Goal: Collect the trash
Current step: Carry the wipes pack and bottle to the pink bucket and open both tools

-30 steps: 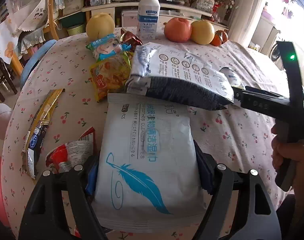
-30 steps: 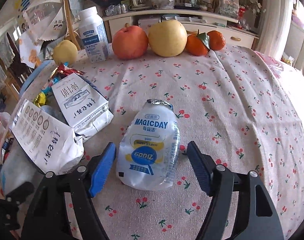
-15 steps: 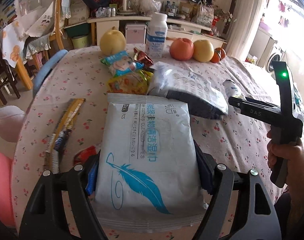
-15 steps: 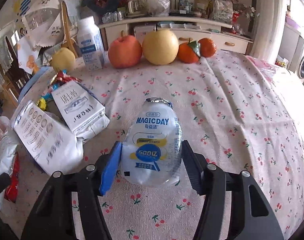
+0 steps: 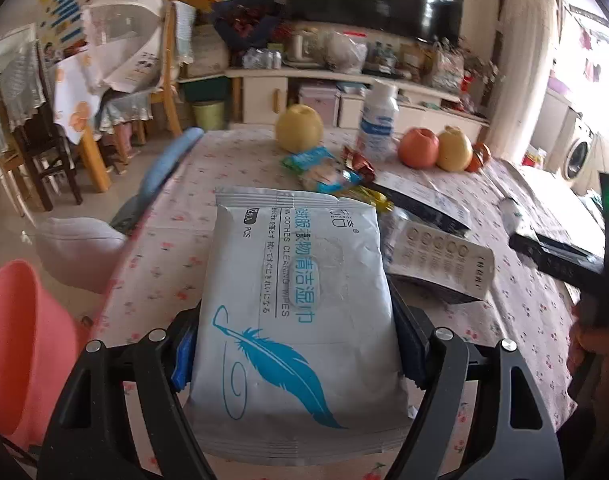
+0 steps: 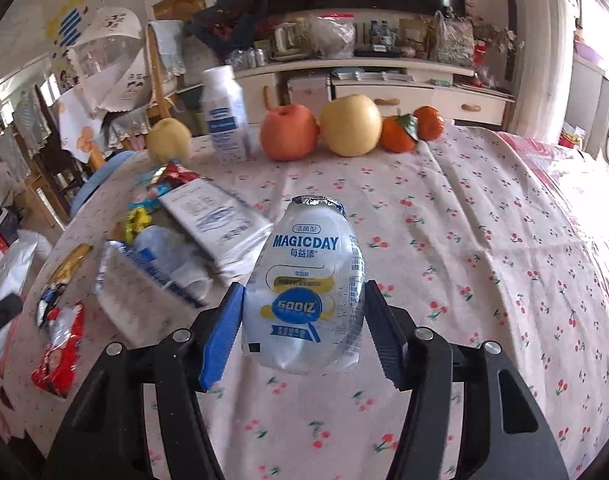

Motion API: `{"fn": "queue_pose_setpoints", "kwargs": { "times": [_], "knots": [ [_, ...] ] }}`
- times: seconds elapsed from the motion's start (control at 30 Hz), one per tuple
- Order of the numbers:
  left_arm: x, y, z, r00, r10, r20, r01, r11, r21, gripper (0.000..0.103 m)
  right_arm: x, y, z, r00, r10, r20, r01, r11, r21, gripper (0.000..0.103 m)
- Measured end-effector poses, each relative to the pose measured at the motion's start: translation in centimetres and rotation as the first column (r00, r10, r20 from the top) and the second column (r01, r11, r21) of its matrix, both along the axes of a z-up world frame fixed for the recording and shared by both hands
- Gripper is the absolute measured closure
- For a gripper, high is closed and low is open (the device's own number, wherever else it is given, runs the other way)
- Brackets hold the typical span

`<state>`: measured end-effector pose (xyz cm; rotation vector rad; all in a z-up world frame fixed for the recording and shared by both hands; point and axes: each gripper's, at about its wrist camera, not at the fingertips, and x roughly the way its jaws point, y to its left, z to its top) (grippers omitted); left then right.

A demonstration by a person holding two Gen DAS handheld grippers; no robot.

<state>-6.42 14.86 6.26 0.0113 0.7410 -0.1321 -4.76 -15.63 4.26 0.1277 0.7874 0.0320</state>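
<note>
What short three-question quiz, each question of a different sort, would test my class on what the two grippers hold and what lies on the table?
1. True or false: the left gripper is shut on a wet-wipes pack.
2. What does the right gripper hold? A) an apple B) a crushed MAGICDAY bottle C) a milk carton
3. Fill in: at the table's far edge the red apple sits between the upright white bottle and a yellow ____.

Key: 1 true; 2 B; 3 pear.
</note>
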Motion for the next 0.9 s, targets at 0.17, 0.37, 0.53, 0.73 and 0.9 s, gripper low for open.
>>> {"fn": "queue_pose_setpoints", "kwargs": {
  "times": [0.17,0.37,0.53,0.73,0.9],
  "knots": [
    [-0.7,2.4,0.8,0.997,0.063,0.041,-0.063,0.998,0.010,0.025,-1.3,1.6,1.0,0.999,0.031,0.033,-0.032,0.999,0.020,0.042],
    [-1.6,5.3,1.5,0.987,0.142,0.079,-0.145,0.989,0.040,0.025,-2.4,4.1,2.2,0.995,0.084,0.062,-0.087,0.995,0.040,0.042],
    [-2.2,7.8,1.8,0.976,0.197,0.092,-0.201,0.979,0.034,0.025,-3.2,7.8,3.5,0.983,0.164,0.087,-0.168,0.985,0.030,0.042],
    [-3.1,11.1,2.1,0.959,0.262,0.107,-0.267,0.963,0.035,0.025,-3.9,13.3,4.8,0.957,0.269,0.106,-0.273,0.962,0.027,0.042],
    [-3.8,13.9,2.3,0.942,0.317,0.113,-0.321,0.947,0.019,0.025,-4.4,19.0,5.7,0.920,0.373,0.116,-0.376,0.927,0.002,0.042]
  ]
}}
